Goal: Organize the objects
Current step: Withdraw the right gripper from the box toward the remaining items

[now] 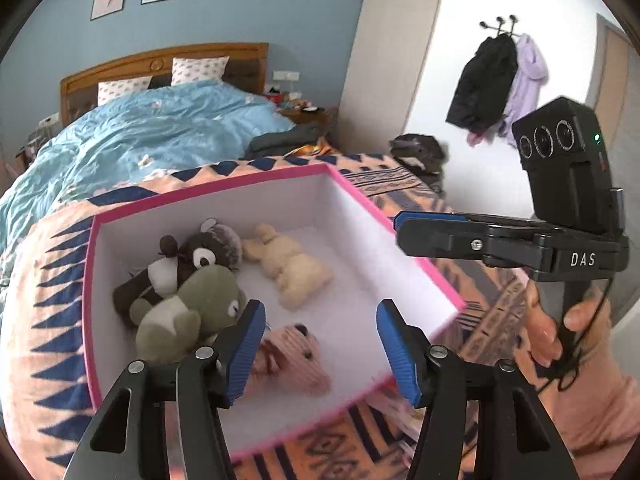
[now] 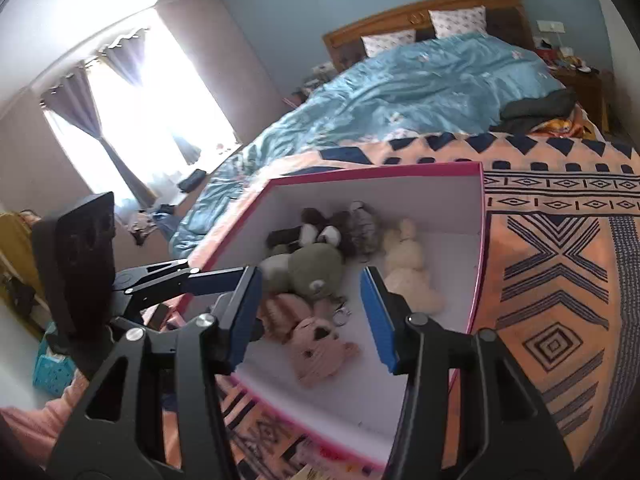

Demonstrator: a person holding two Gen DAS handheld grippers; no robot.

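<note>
Both your grippers hang over the pink-rimmed box on the patterned blanket, left gripper and right gripper each with jaws apart and nothing between them. All four toys lie inside: the pink plush, green plush, brown plush and cream plush. Dip low now and a finger could snag the pink plush's key ring and drag it out. Watch the box's near wall; bump it and the box may slide on that soft blanket.
</note>
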